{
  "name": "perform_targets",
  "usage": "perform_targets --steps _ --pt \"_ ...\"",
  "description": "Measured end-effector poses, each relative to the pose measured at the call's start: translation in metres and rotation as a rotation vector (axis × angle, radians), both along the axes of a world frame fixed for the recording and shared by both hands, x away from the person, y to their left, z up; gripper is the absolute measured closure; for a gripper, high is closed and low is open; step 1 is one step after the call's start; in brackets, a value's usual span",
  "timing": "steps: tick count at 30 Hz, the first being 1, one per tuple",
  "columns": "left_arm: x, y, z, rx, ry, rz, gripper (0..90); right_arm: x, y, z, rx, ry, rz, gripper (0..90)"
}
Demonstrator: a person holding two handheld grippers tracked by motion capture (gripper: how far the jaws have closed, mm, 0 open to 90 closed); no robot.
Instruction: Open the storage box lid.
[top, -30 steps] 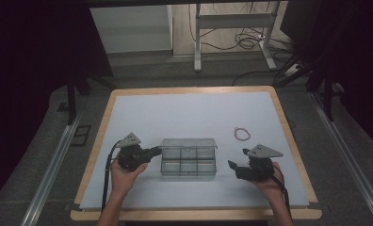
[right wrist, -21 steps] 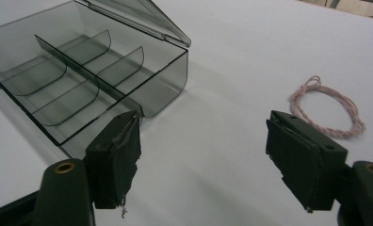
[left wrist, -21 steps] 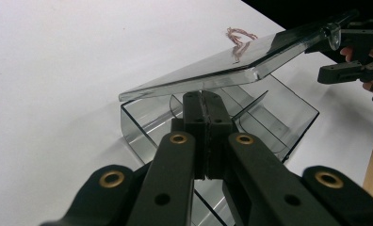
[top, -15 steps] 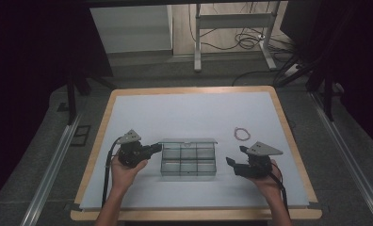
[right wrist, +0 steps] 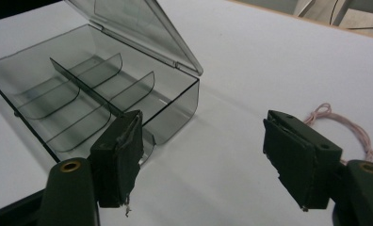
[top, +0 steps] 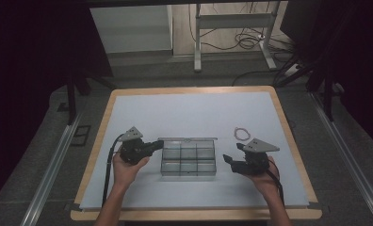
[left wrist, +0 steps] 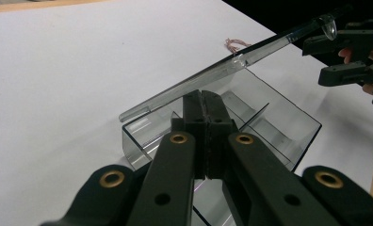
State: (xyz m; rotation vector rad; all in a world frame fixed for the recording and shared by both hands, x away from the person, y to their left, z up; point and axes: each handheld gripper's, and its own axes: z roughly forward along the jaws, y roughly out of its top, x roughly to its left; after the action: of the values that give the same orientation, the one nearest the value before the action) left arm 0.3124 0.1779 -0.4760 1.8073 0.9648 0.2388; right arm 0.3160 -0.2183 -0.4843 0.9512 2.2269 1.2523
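So the clear compartment box (top: 188,157) is sat toward the near edge of the table (top: 194,108), roughly midway between the left and right edges; its lid (left wrist: 231,63) is propped up at a slant along the far side, hinged there, so the six compartments are exposed and look empty as far as can be told.

The left gripper (top: 157,143) is held right at the box's left end, jaws pressed fully together with nothing visibly caught between them; from the left gripper view the tips are seen sitting at the left wall, just under the raised lid; probably it's parked there to steady the box or prop the lid, though that's a guess.

The right gripper (top: 229,161) is kept just off the box's right end, apart from it, jaws spread wide and empty; likely readied for a pickup.

A thin pinkish rubber band (top: 242,133) is lying on the table past the right gripper, toward the far right, near but untouched; in the right gripper view it's seen just beyond the right jaw; odds are it's meant for a compartment.
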Motion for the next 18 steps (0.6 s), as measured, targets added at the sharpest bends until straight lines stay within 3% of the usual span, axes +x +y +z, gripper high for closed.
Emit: perform_targets --steps 18 --pt "0.0005 0.0025 0.0013 -0.017 -0.008 0.010 90.0 0.0064 0.0046 0.0091 0.045 -0.022 0.030 31.7"
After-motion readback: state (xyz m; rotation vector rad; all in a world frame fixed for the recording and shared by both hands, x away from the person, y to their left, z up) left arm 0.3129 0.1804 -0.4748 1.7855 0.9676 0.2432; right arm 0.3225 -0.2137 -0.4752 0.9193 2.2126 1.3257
